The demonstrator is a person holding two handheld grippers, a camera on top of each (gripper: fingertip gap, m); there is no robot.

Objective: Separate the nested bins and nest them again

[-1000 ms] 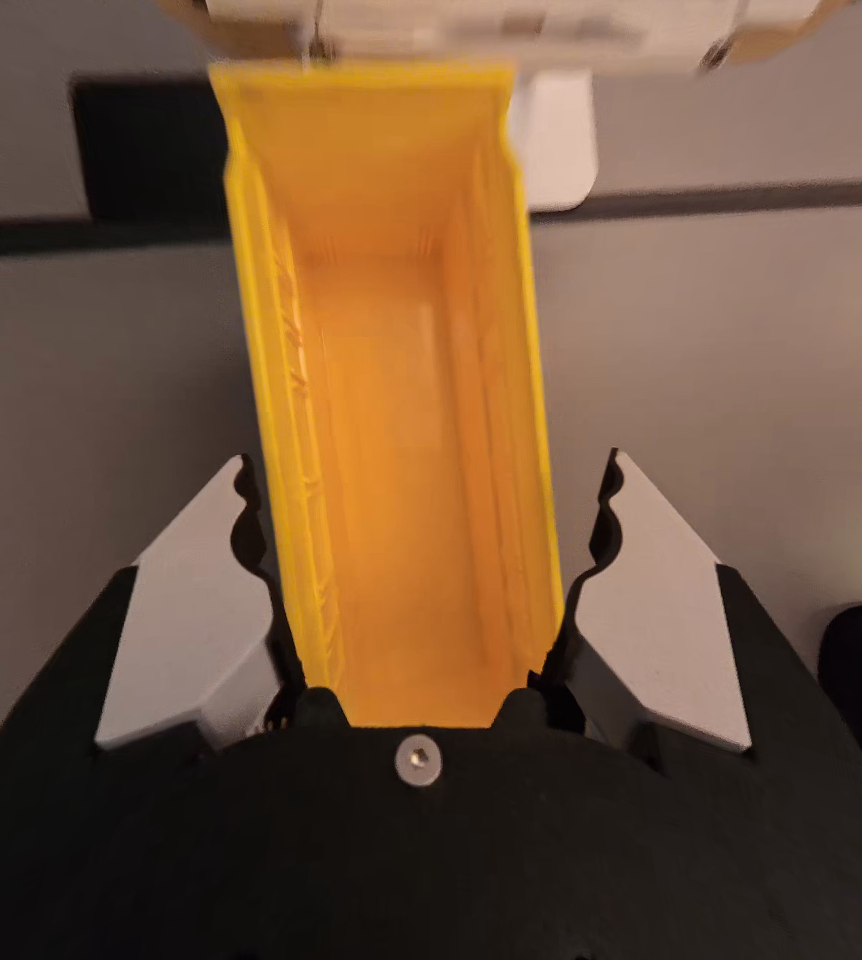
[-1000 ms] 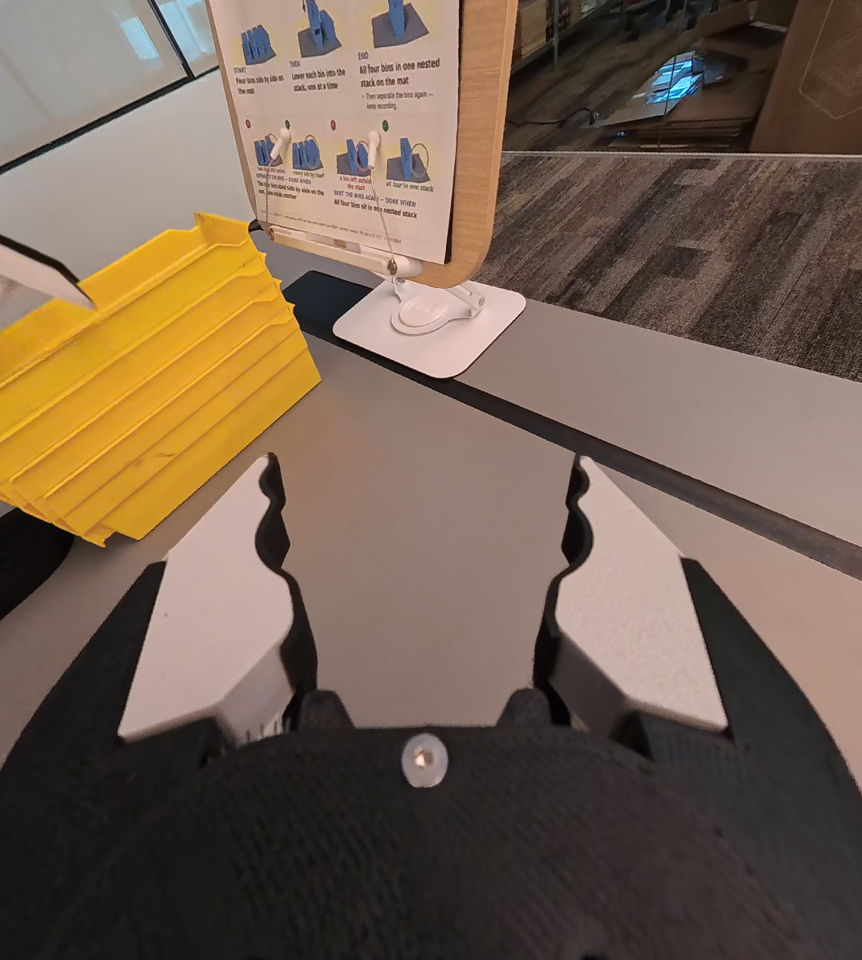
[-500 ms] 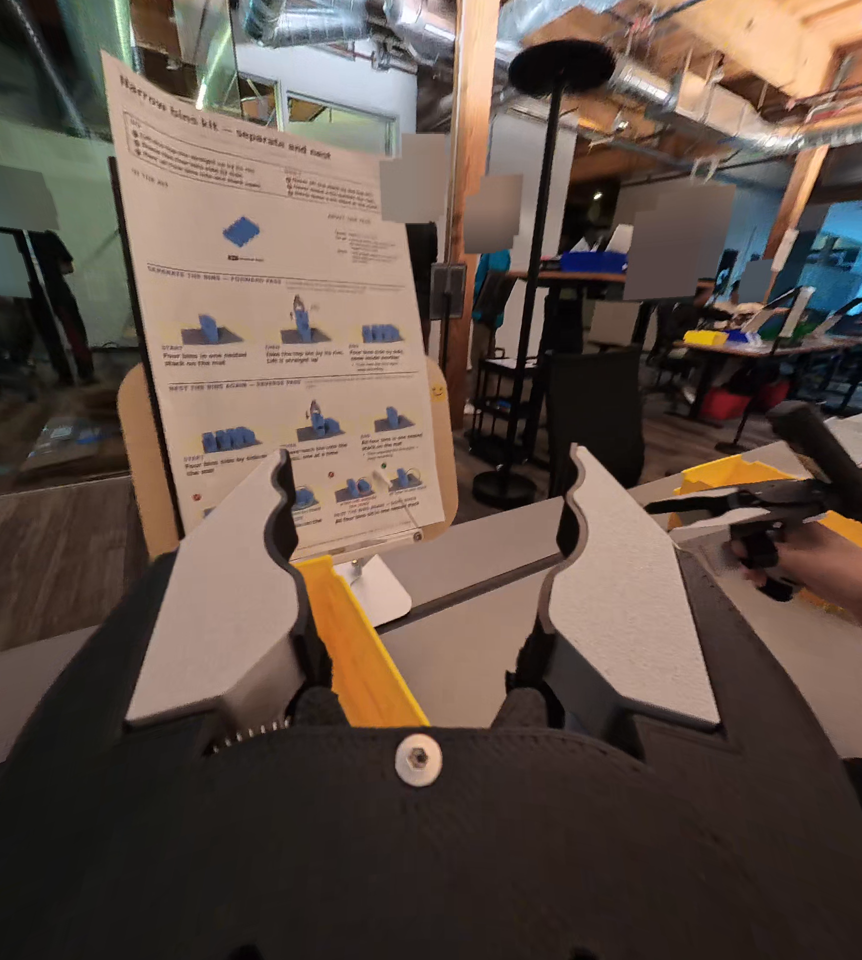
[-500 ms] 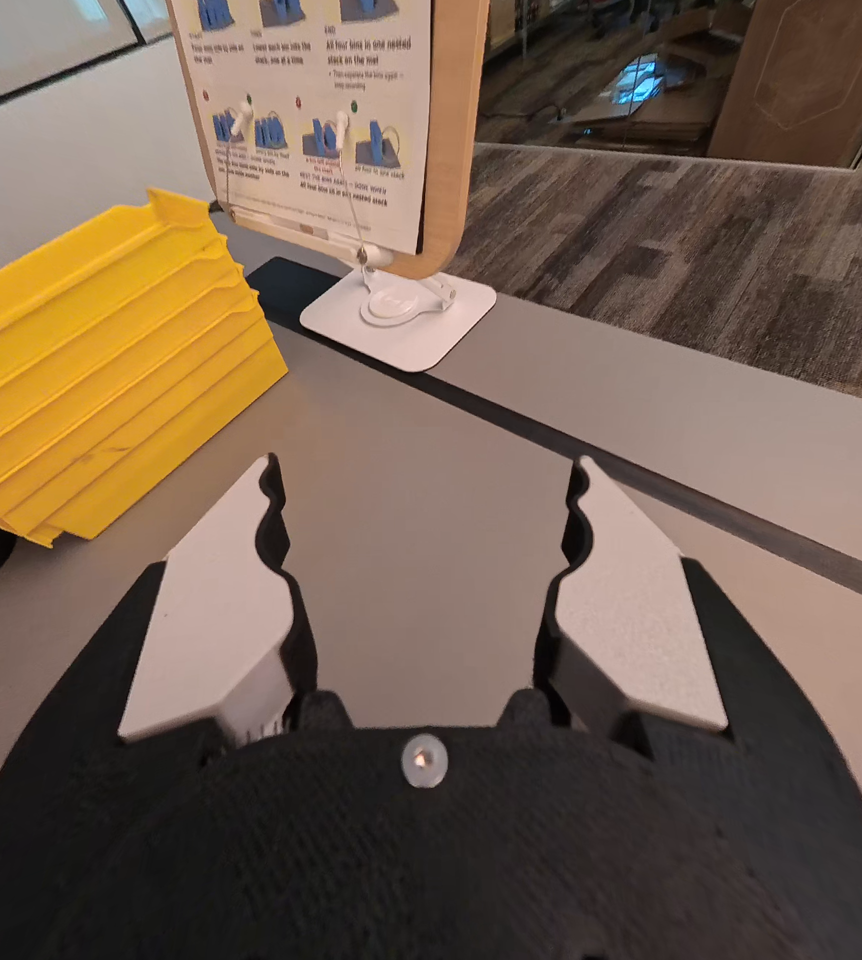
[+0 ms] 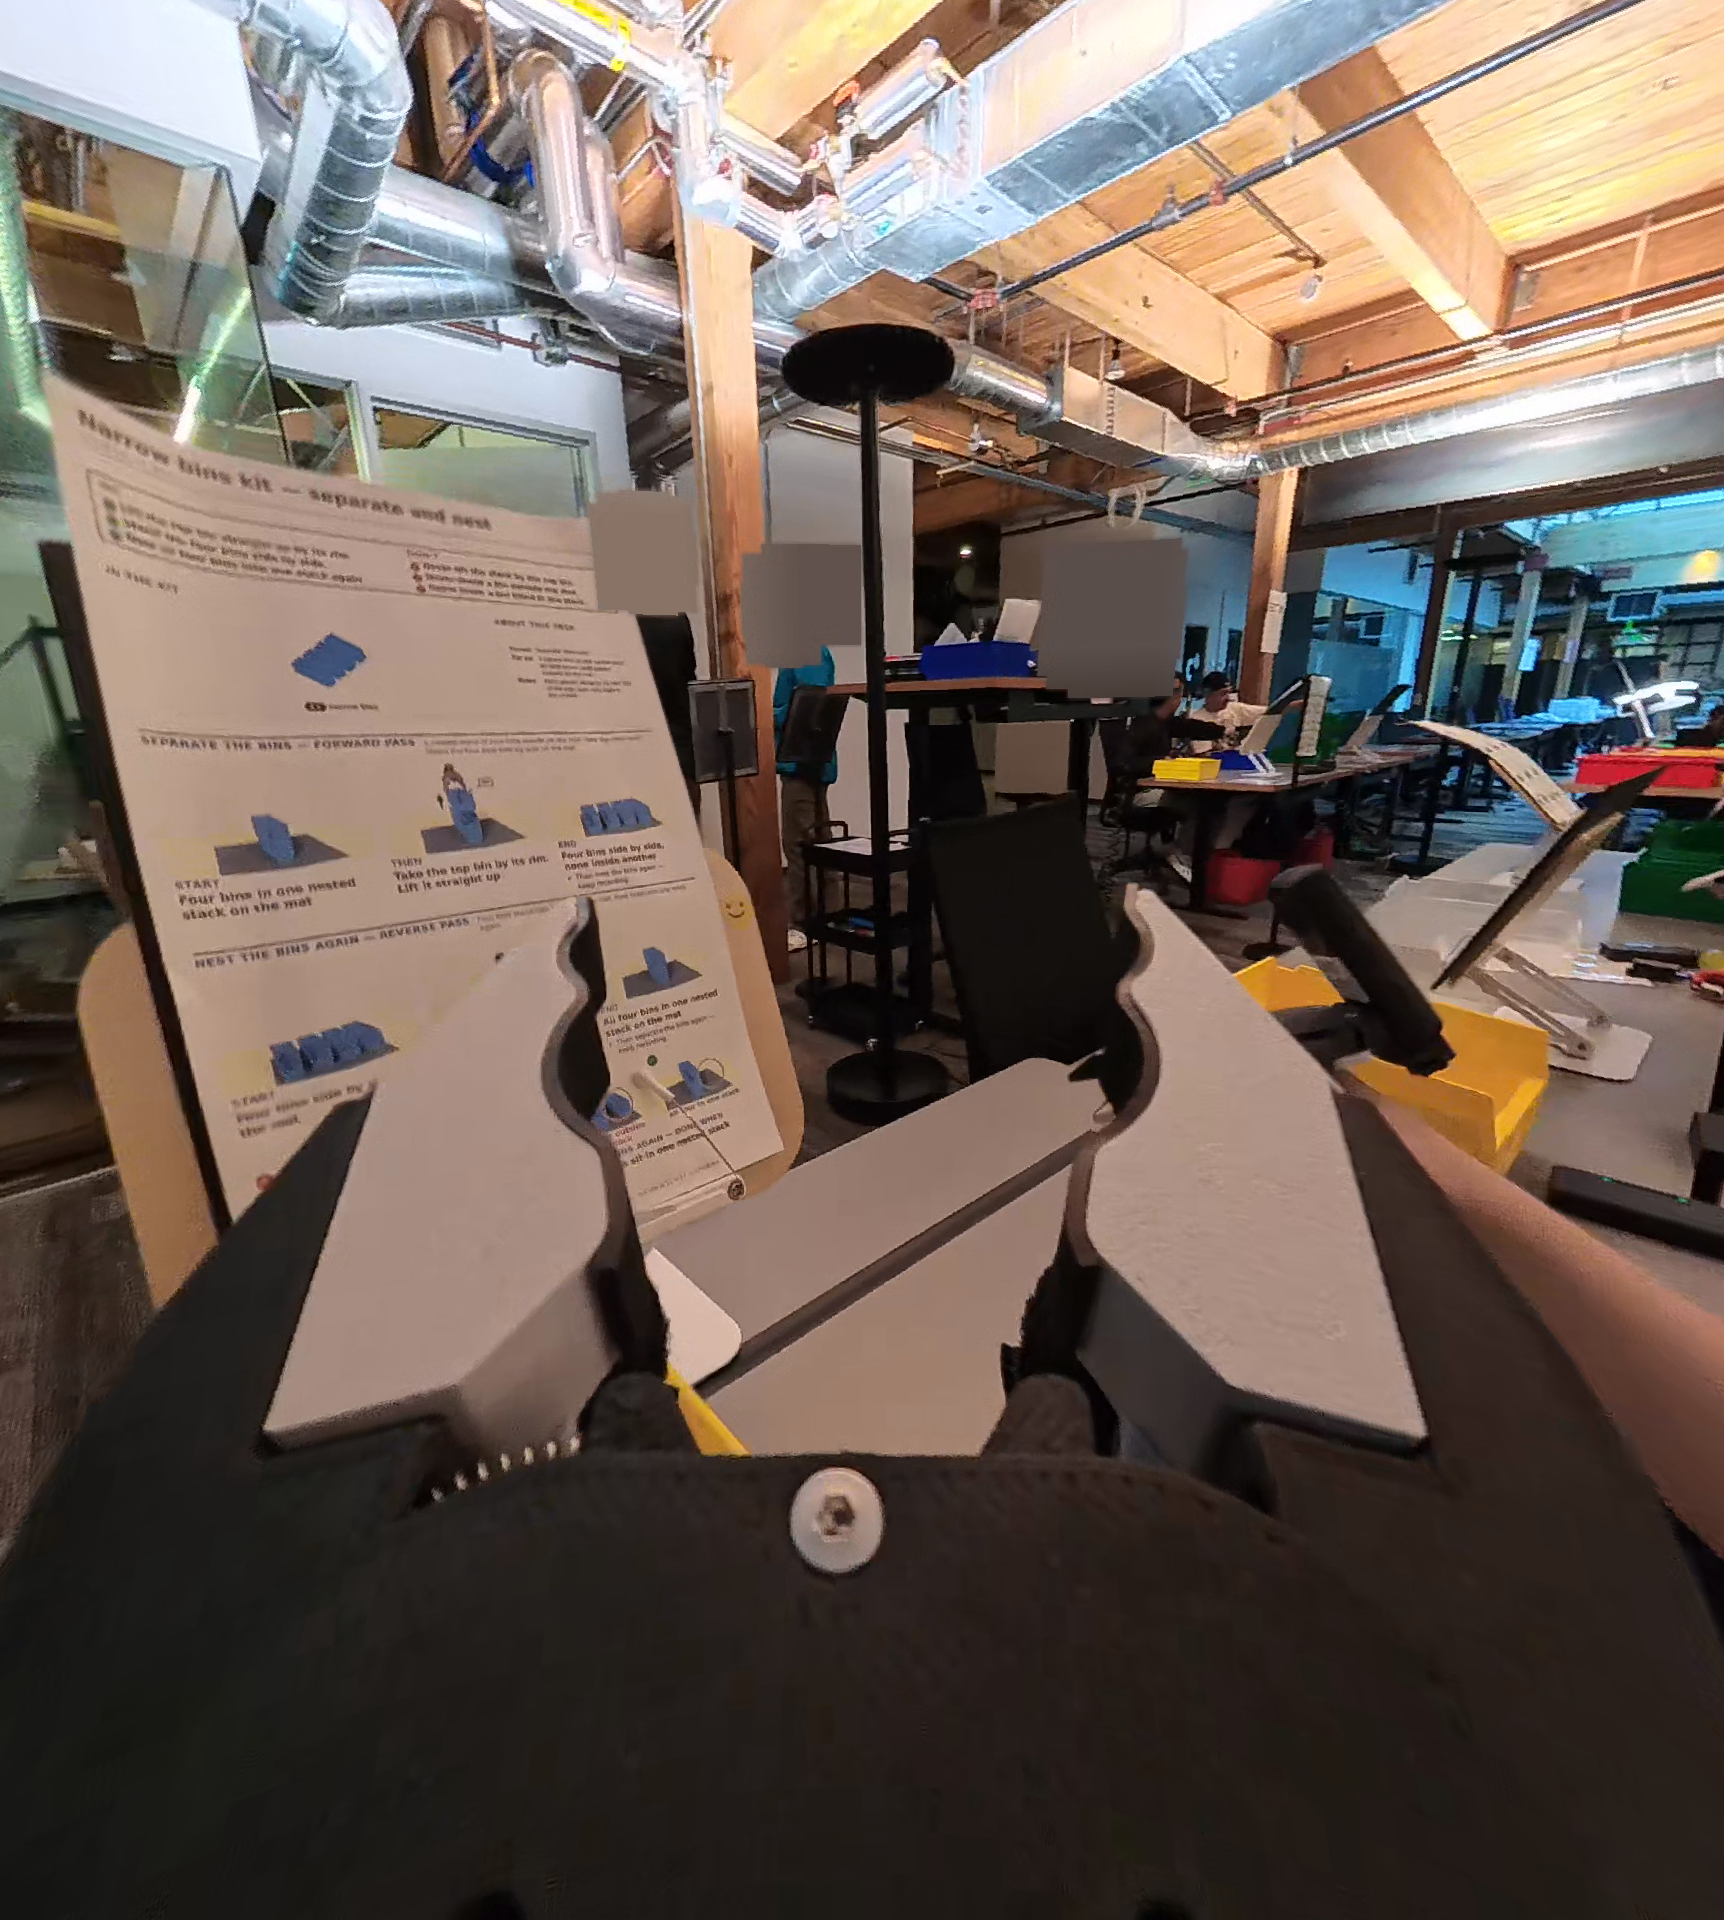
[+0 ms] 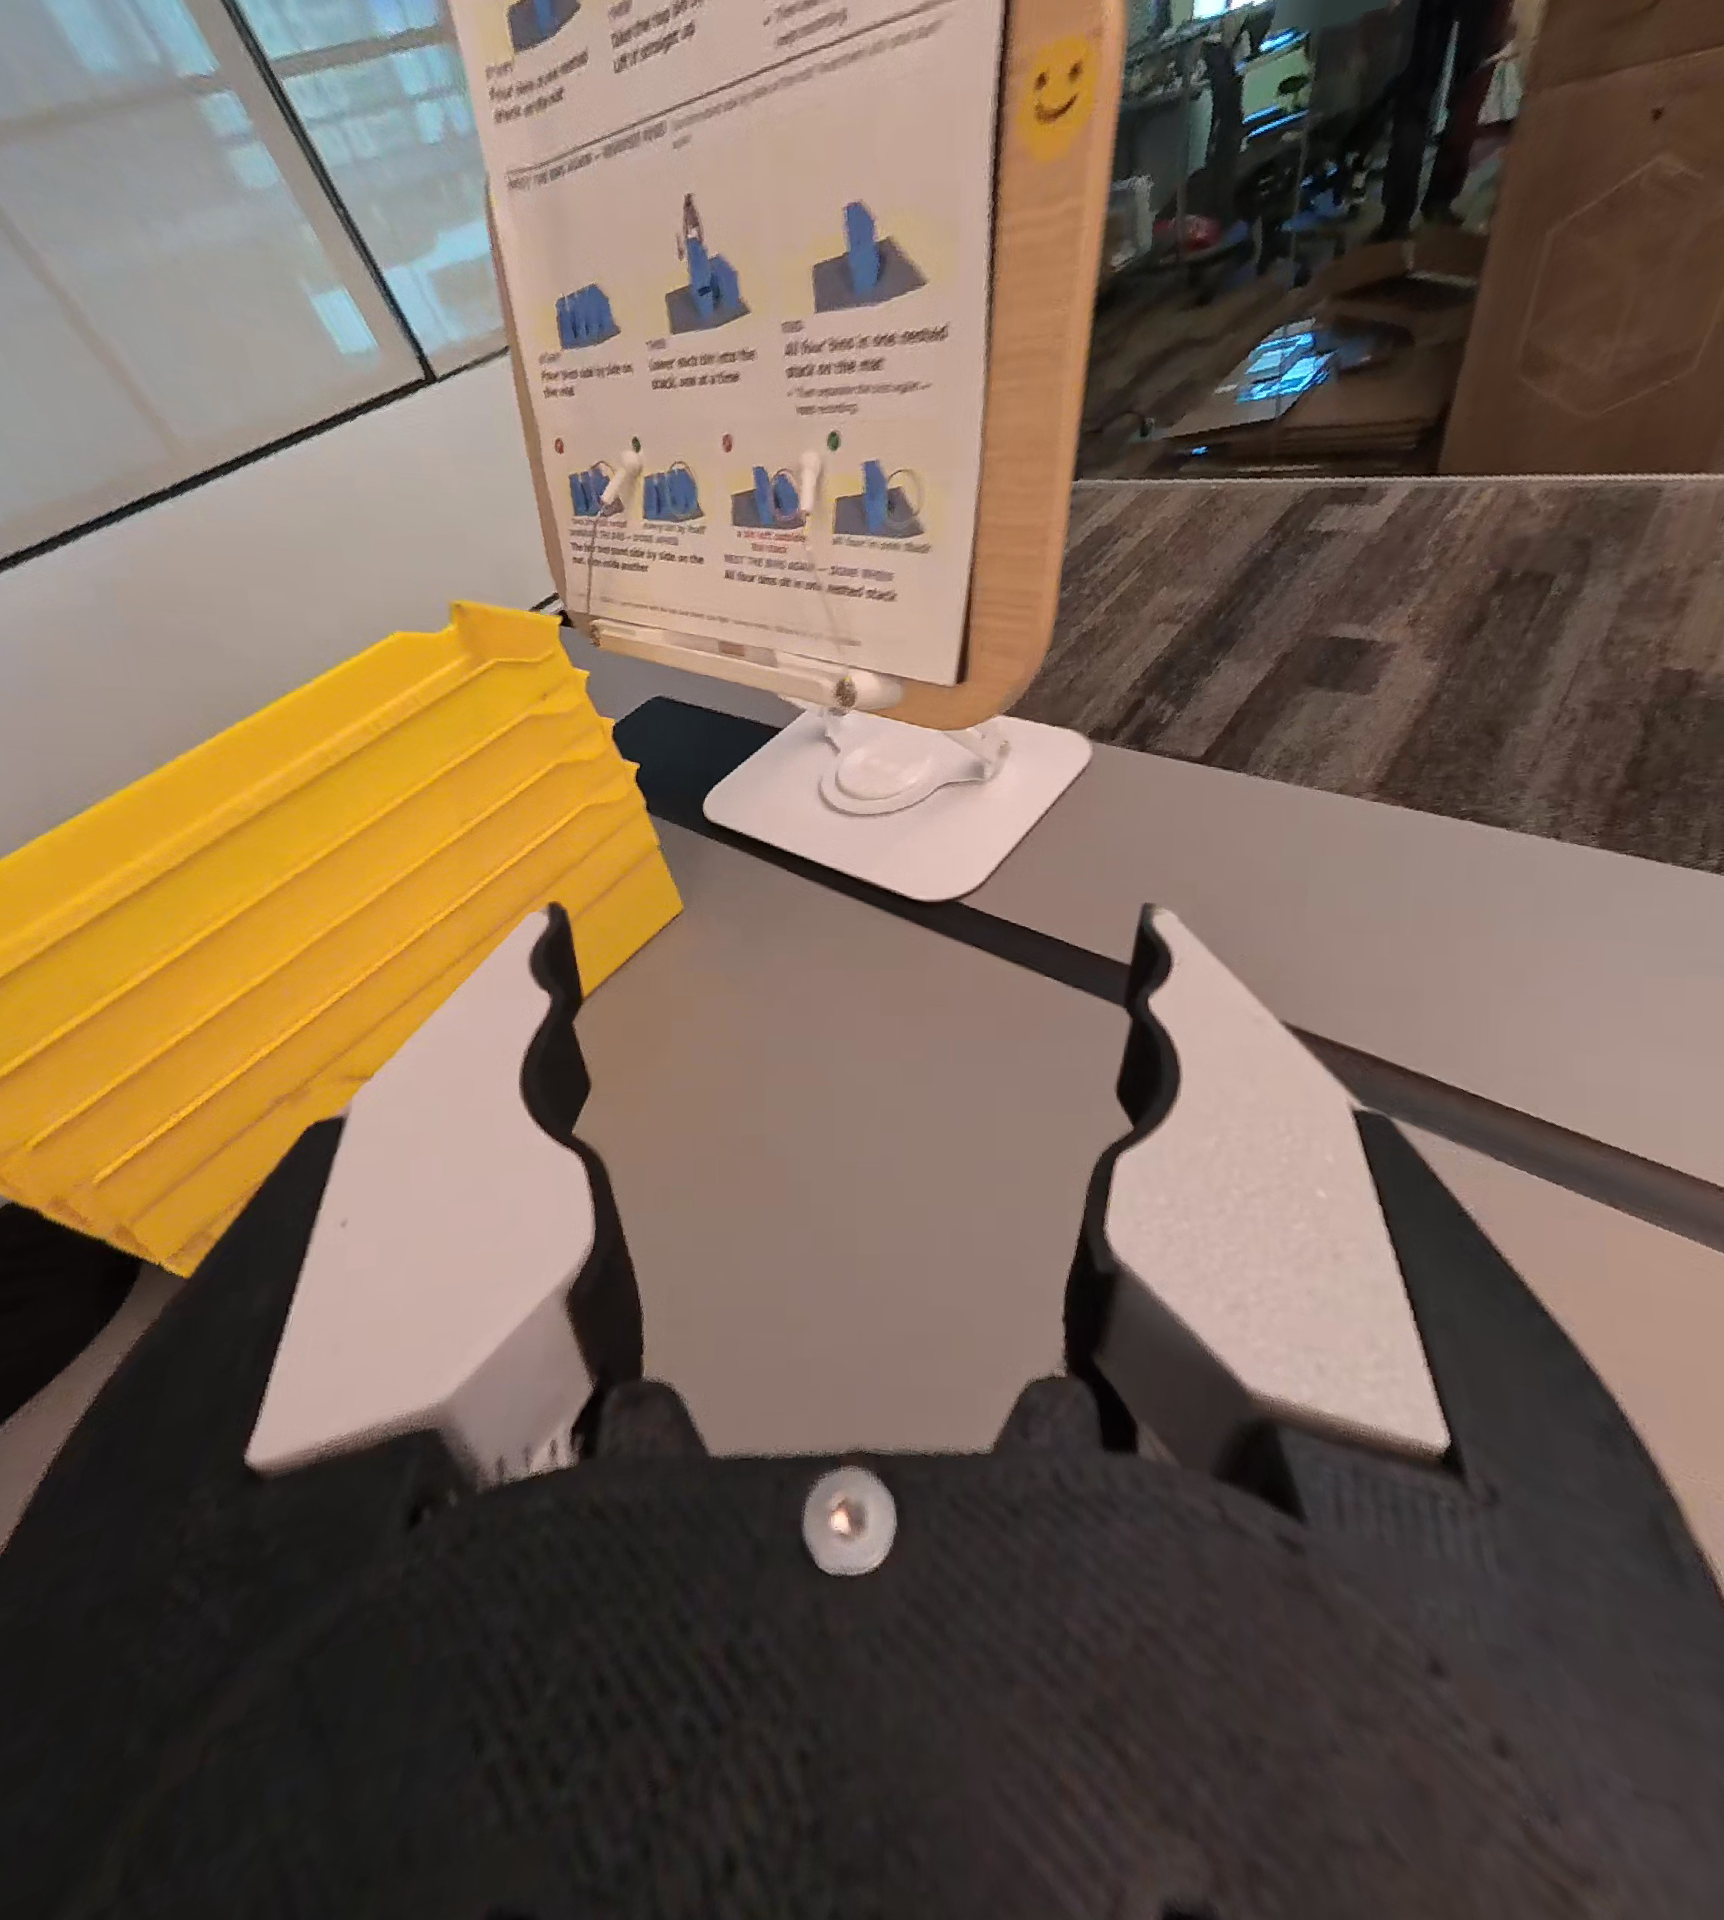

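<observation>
Between the right gripper's (image 6: 842,925) white fingers (image 6: 1242,1164), which stood wide apart with nothing in them, lay only bare grey table (image 6: 837,1143). Left of that gripper, and partly covered by its left finger, the nested stack of yellow bins (image 6: 255,935) rested on the table, its stepped rims layered one above another and its near lower corner beside a black shape at the picture's edge. Beyond the stack stood a wooden board (image 6: 1045,364) carrying an instruction sheet (image 6: 733,312), held up on a white stand base (image 6: 899,821) that sat just past a dark strip (image 6: 1003,935) running across the table; grey patterned flooring (image 6: 1460,644) stretched behind it. The left gripper (image 5: 853,920) was raised and pointed level into the room, its fingers (image 5: 463,1174) likewise spread and pressing on nothing; only a small sliver of yellow bin (image 5: 707,1413) showed low at the base of its left finger, and whether it touched the finger could not be told. Past that gripper's right finger, a person's forearm (image 5: 1606,1299) reached toward the right gripper's black handle (image 5: 1357,966), with another yellow bin (image 5: 1460,1081) behind that handle. Farther off stood a black chair (image 5: 1024,966), a black pole lamp (image 5: 873,675), and tables with people.
</observation>
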